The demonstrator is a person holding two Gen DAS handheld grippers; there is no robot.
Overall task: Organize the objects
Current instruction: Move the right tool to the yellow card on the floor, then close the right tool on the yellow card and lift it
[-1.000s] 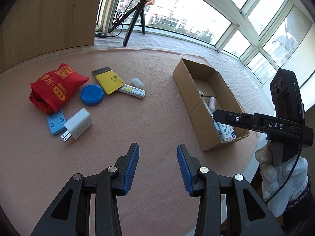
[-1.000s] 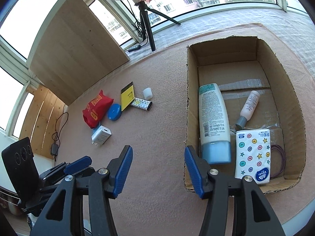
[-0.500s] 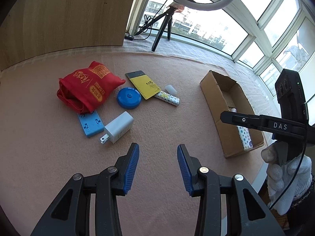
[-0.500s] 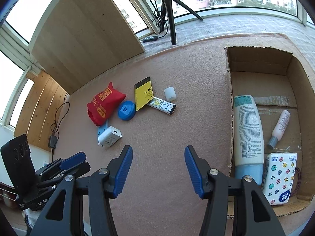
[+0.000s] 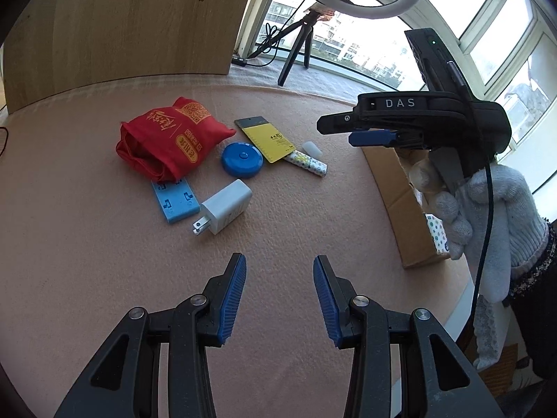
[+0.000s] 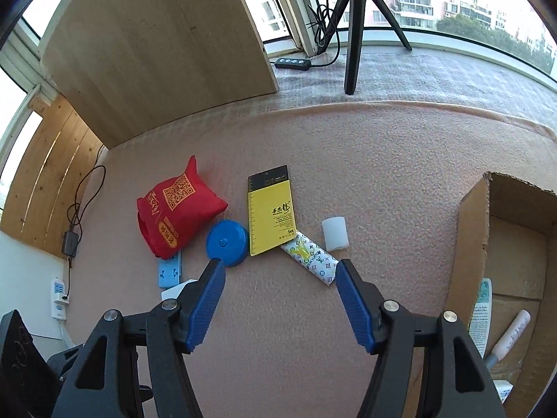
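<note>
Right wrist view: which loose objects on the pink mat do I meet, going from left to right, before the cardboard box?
red bag → blue round case → yellow card → patterned tube → white cap → cardboard box

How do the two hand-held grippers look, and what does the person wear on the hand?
The left gripper and the right gripper both have black frames with silver bolts and ribbed blue pads. From the left wrist view, the right gripper's black body carries white letters "DAS" and a thin black cable. The hand holding it wears a white knitted glove, with a dark speckled cuff behind it.
</note>
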